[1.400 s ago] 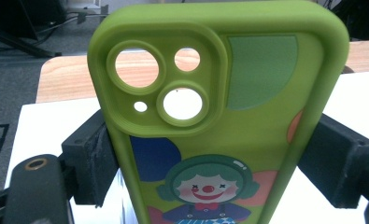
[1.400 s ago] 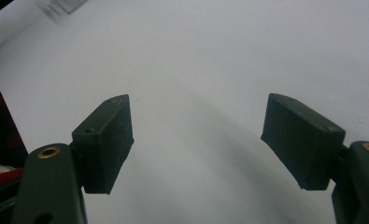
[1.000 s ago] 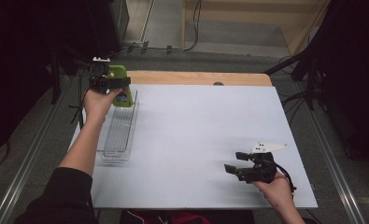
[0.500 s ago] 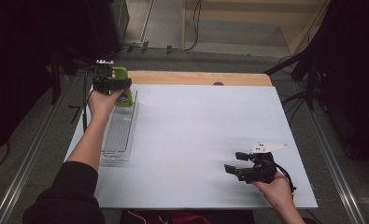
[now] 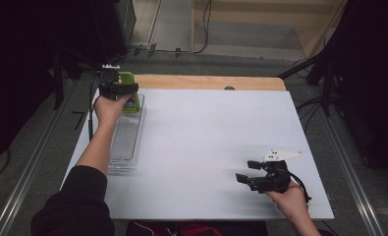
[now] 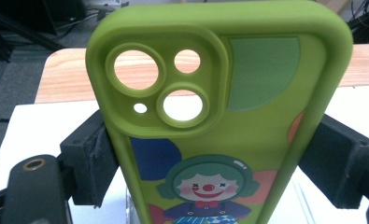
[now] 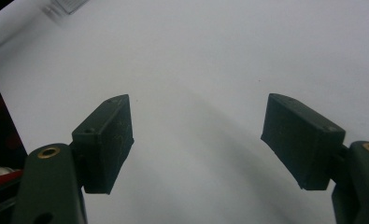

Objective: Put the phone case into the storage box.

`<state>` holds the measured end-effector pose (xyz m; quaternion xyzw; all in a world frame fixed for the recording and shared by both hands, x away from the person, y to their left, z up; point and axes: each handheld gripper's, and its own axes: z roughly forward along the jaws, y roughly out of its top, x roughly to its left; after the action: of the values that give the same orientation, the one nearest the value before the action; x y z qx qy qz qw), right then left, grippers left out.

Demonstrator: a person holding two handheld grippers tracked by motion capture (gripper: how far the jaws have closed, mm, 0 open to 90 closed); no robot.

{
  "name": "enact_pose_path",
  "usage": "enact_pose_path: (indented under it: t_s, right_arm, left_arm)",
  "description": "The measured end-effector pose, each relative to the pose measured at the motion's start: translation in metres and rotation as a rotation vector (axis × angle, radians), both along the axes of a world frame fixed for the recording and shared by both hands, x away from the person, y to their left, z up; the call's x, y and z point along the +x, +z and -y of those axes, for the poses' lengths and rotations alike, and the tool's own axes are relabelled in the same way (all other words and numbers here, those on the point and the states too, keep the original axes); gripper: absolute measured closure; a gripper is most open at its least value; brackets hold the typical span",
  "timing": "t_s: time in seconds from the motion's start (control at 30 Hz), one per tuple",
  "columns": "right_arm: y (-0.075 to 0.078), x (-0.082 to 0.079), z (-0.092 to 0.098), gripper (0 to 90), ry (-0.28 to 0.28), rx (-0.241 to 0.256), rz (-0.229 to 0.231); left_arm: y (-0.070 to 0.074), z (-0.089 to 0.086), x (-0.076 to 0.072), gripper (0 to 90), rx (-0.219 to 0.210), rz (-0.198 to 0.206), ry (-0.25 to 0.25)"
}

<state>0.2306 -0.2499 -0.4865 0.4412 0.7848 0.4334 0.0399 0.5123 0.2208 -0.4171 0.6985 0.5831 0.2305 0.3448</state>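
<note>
A: Left gripper (image 6: 205, 154): jaws pinching the green phone case (image 6: 229, 116) by its two long edges, case upright, camera cutouts on top. Right gripper (image 7: 196, 140): jaws spread, nothing between them, idle near the white table (image 5: 206, 137) front edge.

B: Where's the case?

A: Lifted over the far end of the clear tray (image 5: 127, 142), table's far-left corner. Picked up, I judge; placing remains.

B: Writing?

A: None legible; clown cartoon only.

Dim surroundings, bright table, soft shadows
</note>
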Motion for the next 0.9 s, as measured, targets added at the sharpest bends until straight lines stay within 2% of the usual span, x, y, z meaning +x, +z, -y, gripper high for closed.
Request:
enact_pose_path:
  t_s: [0.33, 0.57, 0.7, 0.77, 0.87, 0.9]
  right_arm:
    - [-0.0002, -0.0003, -0.0005, 22.9, -0.001, 0.0, -0.001]
    - [-0.0003, -0.0001, -0.0007, 22.9, -0.001, -0.001, -0.002]
    - [-0.0001, -0.0004, -0.0012, 22.9, -0.001, 0.0, -0.002]
    - [0.0001, -0.0003, -0.0008, 22.9, -0.001, 0.0, 0.0]
    - [-0.0001, -0.0002, -0.0007, 22.9, 0.0, 0.0, -0.002]
    - [-0.0002, -0.0002, -0.0007, 22.9, 0.0, 0.001, -0.001]
  left_arm:
    - [-0.0017, 0.0063, -0.0015, 14.9, 0.034, -0.021, -0.018]
    - [-0.0017, 0.0051, -0.0016, 14.3, 0.029, -0.033, -0.024]
    - [-0.0014, 0.0055, -0.001, 14.1, 0.009, -0.028, -0.022]
    - [-0.0015, 0.0063, -0.0009, 14.0, 0.023, -0.025, -0.023]
    - [-0.0028, 0.0074, 0.0, 11.6, 0.022, -0.029, -0.022]
    - [-0.0033, 0.0075, 0.0003, 7.6, 0.032, -0.034, -0.023]
